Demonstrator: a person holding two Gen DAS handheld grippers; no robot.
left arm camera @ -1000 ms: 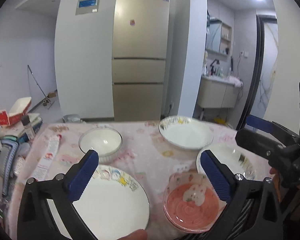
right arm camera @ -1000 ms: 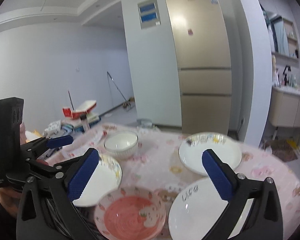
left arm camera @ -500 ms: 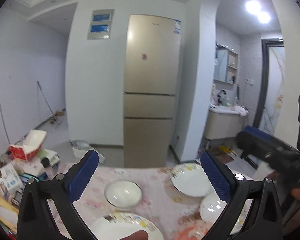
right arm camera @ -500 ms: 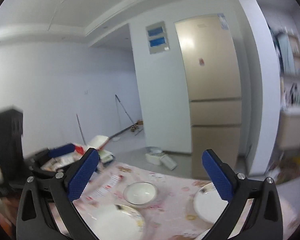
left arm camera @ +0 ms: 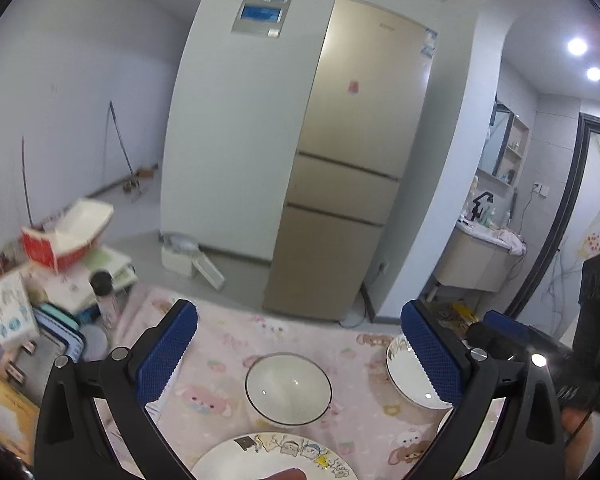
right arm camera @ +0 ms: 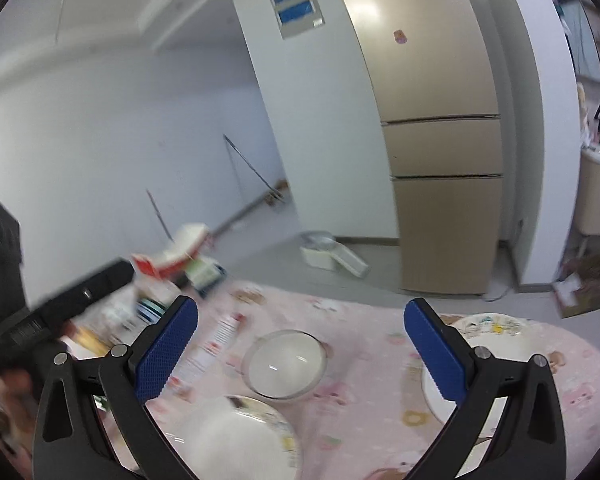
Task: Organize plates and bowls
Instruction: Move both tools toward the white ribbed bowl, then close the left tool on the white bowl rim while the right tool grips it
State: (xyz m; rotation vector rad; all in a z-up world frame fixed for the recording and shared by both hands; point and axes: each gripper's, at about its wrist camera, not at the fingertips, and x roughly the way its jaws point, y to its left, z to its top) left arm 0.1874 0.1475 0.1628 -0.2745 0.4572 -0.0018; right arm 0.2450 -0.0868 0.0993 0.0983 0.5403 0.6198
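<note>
left gripper (left arm camera: 298, 354): jaws wide apart, empty, raised over the table, likely lining up an approach
right gripper (right arm camera: 300, 354): spread open, nothing held
glass bowl (left arm camera: 288, 390): lower centre, on pink tablecloth (left arm camera: 220, 364)
cartoon plate (left arm camera: 276, 456): bottom edge (partly cut off)
vs 0.5 s ago: both views tipped downward, more table showing

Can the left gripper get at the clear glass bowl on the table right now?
Probably yes: the left gripper is open and empty, the glass bowl sits between its fingers' line, nothing blocking.
</note>
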